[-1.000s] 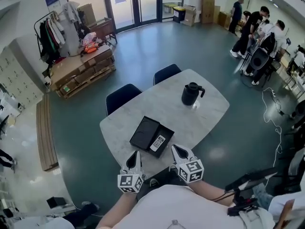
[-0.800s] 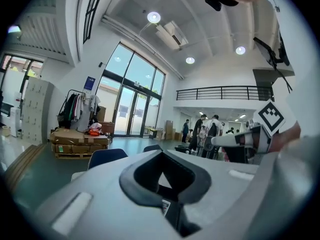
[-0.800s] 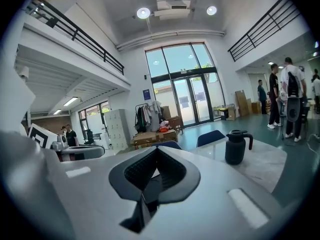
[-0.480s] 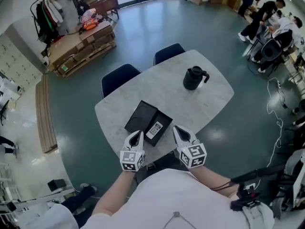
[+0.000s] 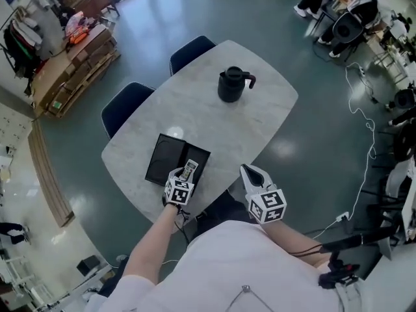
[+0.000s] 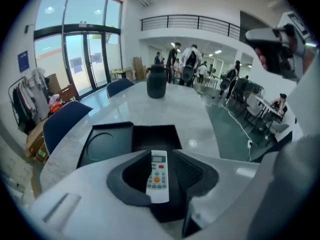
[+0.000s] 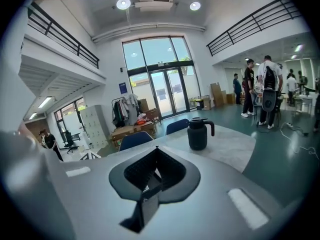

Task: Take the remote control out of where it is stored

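Jaws apart, left gripper point(image 6: 156, 156) straddles the white remote control point(image 6: 158, 178) (orange button).

The left arm point(image 5: 155, 240) stretches forward, its left gripper point(image 5: 184, 174) pointing ahead and down with jaws wide apart; the right arm point(image 5: 294, 244) is bent in close, its right gripper point(image 5: 251, 173) pointing ahead, jaws closed tip to tip.

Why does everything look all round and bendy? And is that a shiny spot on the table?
Left gripper view: the wide lens bows the room, and a bright spot glares on the table. Right gripper view: the same bowing, with dark corners.
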The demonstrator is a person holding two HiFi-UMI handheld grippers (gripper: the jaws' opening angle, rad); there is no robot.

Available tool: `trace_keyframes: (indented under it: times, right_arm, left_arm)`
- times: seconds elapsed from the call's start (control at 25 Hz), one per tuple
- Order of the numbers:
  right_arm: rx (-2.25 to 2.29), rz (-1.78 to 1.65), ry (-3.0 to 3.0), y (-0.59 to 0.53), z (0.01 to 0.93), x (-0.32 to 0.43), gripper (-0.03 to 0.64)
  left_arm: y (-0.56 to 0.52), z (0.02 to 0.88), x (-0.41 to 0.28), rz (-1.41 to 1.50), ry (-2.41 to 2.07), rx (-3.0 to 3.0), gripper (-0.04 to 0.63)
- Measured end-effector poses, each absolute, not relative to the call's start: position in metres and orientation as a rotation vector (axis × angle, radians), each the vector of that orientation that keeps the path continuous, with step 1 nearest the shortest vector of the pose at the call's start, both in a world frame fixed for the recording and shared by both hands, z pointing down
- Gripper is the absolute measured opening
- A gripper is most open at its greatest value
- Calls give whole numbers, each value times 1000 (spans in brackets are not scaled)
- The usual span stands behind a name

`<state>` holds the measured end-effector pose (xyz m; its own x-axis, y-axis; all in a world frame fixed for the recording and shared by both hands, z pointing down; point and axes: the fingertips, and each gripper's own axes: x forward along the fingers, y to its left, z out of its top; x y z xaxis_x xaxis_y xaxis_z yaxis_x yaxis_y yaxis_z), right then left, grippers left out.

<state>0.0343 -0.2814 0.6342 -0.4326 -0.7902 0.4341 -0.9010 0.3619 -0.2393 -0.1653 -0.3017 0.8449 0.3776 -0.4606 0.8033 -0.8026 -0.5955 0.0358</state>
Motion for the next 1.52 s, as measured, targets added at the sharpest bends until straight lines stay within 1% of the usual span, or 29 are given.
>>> trace_keyframes:
  times: [0.08, 0.16, 0.28, 0.48, 0.68, 1.0, 1.12, 1.32, 1.36, 1.4, 1.52]
  right_arm:
    - [1532, 682, -2347, -285, 641, 52, 28]
    - [1552, 702, -2317, -289, 645, 67, 28]
    - [1568, 718, -2291, -297, 647, 82, 28]
    - [1534, 727, -2291, -320, 666, 94, 28]
    - [1481, 701, -2299, -323, 669, 86, 28]
    - [1439, 657, -2305, -324, 664, 76, 28]
    - [1409, 632, -2310, -322, 664, 70, 28]
    - [1387, 604, -2311, -321, 664, 67, 28]
    - [1383, 608, -2309, -321, 665, 67, 28]
    - [1380, 611, -2307, -321, 666, 66, 28]
    - [1375, 620, -2300, -322, 669, 67, 28]
  left_arm:
    - [-306, 875, -162, 1228, -1029, 2148, 158]
    - [-308, 900, -161, 1330, -963, 2072, 207]
    - [-311, 927, -159, 1454, -900, 1999, 238]
    - [-322, 961, -151, 1693, -855, 1908, 238]
    - [-323, 967, -155, 1796, -917, 1859, 241]
    - [-320, 961, -155, 1880, -875, 1879, 258]
    - [-315, 966, -155, 1890, -871, 1835, 288]
    - [-312, 969, -154, 1882, -846, 1812, 299]
    - [-311, 970, -154, 1873, -821, 1817, 295]
    - [-310, 970, -154, 1864, -795, 1817, 276]
    - [-309, 972, -154, 1859, -751, 1800, 273]
